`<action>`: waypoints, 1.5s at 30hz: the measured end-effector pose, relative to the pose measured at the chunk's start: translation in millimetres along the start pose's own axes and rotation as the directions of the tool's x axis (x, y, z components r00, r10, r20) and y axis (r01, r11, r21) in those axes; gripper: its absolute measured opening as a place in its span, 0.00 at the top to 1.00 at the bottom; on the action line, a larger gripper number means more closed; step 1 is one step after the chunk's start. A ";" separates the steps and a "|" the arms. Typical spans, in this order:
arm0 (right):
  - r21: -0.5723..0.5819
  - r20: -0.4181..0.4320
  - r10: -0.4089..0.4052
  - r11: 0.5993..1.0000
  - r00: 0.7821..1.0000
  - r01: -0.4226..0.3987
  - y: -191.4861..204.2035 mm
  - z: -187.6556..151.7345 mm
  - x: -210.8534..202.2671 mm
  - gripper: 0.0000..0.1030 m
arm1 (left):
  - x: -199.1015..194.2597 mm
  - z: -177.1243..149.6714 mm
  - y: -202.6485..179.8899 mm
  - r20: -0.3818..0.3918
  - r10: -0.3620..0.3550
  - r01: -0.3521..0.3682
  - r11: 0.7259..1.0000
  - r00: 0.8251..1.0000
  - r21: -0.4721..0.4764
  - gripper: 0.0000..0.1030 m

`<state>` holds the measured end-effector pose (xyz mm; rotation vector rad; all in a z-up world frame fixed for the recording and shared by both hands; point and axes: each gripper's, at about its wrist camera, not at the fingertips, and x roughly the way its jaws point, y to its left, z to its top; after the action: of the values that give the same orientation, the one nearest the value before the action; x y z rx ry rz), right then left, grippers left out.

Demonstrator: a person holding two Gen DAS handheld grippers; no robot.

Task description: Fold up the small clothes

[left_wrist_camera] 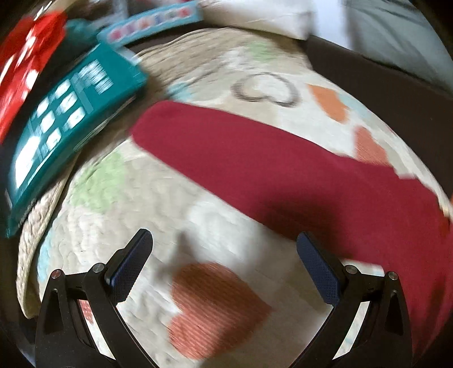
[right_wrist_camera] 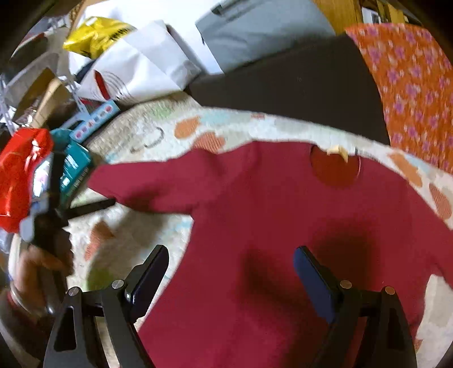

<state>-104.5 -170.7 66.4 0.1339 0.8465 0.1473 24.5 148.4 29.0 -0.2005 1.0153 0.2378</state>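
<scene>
A small dark red long-sleeved top [right_wrist_camera: 269,226] lies spread flat on a cream quilted mat with coloured hearts [right_wrist_camera: 136,232]. Its neck opening [right_wrist_camera: 334,167] points away from me and one sleeve [left_wrist_camera: 254,147] stretches out to the left. My right gripper [right_wrist_camera: 230,254] hovers open over the body of the top, nothing between its fingers. My left gripper [left_wrist_camera: 223,240] hangs open above the mat, just in front of the sleeve, its right finger [left_wrist_camera: 317,266] near the red cloth. The left gripper also shows at the left of the right wrist view [right_wrist_camera: 93,206], held by a hand [right_wrist_camera: 36,271].
A teal box [left_wrist_camera: 65,119] rests on the mat's left edge, with a red packet [left_wrist_camera: 25,65] and a light blue box [left_wrist_camera: 153,22] behind it. White paper bags [right_wrist_camera: 141,65], a yellow packet [right_wrist_camera: 93,34] and an orange flowered cloth [right_wrist_camera: 410,90] lie beyond the dark table top [right_wrist_camera: 297,82].
</scene>
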 end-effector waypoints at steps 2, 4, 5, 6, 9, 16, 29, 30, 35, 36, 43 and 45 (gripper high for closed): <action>0.006 -0.006 0.005 1.000 1.000 -0.005 -4.6 -2.7 4.7 0.13 | 7.3 11.8 19.8 0.002 -0.027 0.027 0.996 1.000 -0.081 0.01; 0.009 -0.011 0.004 1.000 1.000 -0.004 -7.5 -4.2 9.4 0.13 | 15.2 21.4 37.8 -0.001 -0.019 0.019 0.986 1.000 -0.164 0.01; 0.009 -0.013 0.006 1.000 1.000 -0.006 -8.1 -4.9 10.6 0.13 | 19.6 25.8 45.9 -0.009 -0.032 0.030 0.978 0.999 -0.206 0.01; 0.010 -0.016 0.006 1.000 1.000 -0.006 -8.5 -5.3 11.7 0.13 | 24.0 30.7 53.3 -0.010 -0.060 0.056 0.968 0.998 -0.244 0.01; 0.017 -0.027 0.016 1.000 1.000 -0.016 -11.3 -6.2 14.9 0.13 | 36.5 42.0 71.2 0.008 -0.097 0.094 0.932 0.995 -0.351 0.03; 0.035 -0.030 0.025 0.999 0.999 -0.024 -17.6 -5.6 17.3 0.13 | 51.8 68.4 50.8 0.072 -0.119 0.135 0.945 0.990 -0.298 0.55; 0.179 0.048 -0.042 0.983 0.998 0.032 -80.4 -4.5 -25.7 0.13 | -77.2 68.0 -55.7 0.223 -0.502 0.521 0.853 0.835 -0.030 0.93; 0.194 0.056 -0.051 0.980 0.997 0.039 -86.5 -4.7 -30.8 0.13 | -88.9 61.7 -72.9 0.209 -0.543 0.553 0.833 0.814 0.011 0.93; 0.234 0.089 -0.091 0.970 0.992 0.068 -109.8 -8.0 -52.4 0.13 | -110.3 14.2 -165.4 0.039 -0.668 0.652 0.735 0.743 0.186 0.93; 0.242 0.091 -0.109 0.967 0.990 0.085 -115.0 -9.4 -55.3 0.13 | -108.6 0.8 -181.0 -0.002 -0.673 0.658 0.724 0.740 0.207 0.93; 0.300 0.054 -0.161 0.944 0.985 0.138 -147.8 -21.3 -56.9 0.13 | -57.9 -71.8 -267.0 -0.259 -0.614 0.666 0.687 0.746 0.292 0.92; 0.316 0.046 -0.157 0.939 0.987 0.135 -153.9 -24.3 -55.7 0.13 | -54.9 -84.9 -278.7 -0.329 -0.565 0.653 0.678 0.756 0.337 0.91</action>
<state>-147.4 -330.6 64.3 0.3703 0.8012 -0.1323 8.0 -147.0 47.9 -0.1489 1.1164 -0.6489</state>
